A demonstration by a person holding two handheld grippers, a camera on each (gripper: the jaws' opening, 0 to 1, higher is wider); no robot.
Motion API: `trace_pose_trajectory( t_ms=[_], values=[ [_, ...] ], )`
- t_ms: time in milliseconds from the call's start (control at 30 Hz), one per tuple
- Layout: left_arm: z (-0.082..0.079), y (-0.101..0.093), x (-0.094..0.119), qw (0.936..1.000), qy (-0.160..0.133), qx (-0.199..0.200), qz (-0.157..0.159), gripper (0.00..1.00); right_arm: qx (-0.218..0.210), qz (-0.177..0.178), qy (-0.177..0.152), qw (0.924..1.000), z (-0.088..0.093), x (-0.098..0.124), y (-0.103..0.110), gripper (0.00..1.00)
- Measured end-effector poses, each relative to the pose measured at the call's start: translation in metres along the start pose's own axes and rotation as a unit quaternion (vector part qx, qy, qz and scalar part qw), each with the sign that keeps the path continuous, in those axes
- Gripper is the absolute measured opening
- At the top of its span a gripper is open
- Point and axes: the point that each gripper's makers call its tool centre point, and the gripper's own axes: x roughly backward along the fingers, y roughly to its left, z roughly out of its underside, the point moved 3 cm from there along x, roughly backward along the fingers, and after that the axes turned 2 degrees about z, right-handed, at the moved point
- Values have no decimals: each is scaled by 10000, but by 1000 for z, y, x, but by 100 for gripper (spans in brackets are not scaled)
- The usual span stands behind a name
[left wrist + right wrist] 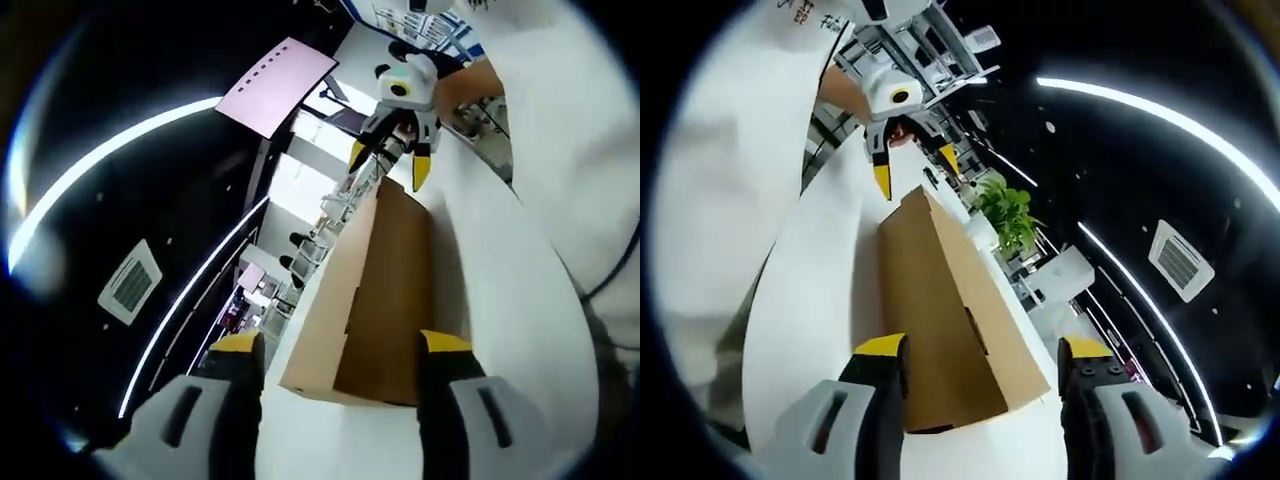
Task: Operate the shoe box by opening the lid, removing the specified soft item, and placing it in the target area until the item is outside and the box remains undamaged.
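A brown cardboard shoe box [385,290] lies on the white table [490,270] with its lid down. My left gripper [340,345] stands open at the box's near end, its yellow-tipped jaws to either side of the corner without touching it. At the far end of the box my right gripper [390,162] is open, held by a hand. In the right gripper view the box [940,310] runs away from my right gripper [982,348], whose jaws straddle its near end. The left gripper [915,168] shows open beyond the far end. The soft item is hidden.
A person in white clothing [730,150] stands along the table's long side. A green plant [1005,215] stands behind the box. Desks and office fittings [300,250] lie beyond the table edge. A pink panel [275,85] and light strips hang overhead.
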Motion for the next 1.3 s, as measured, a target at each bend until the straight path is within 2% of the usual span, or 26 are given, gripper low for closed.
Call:
trace_pose_trajectory(
  t_ms=[333,567,900,967,1133,1300],
  values=[
    [2,-3,-4,10000,-41,49,3,65,52,49,39,10000,1,0,-3,61],
    [3,-3,-9,10000,52,-55,37,64,66,43,95,9999,6,-5,-2,61],
    [8,-1,-12,9999,100,66,-33,65,81,152,300,9994,19,-6,-3,60],
    [8,-2,-12,9999,119,57,-34,64,89,168,302,9994,31,-4,4,59],
    [7,-3,-12,9998,142,19,-122,64,201,212,431,9986,39,-4,1,57],
    [9,-4,-12,9997,201,-63,-116,62,151,355,376,9985,39,-4,-4,56]
  ],
)
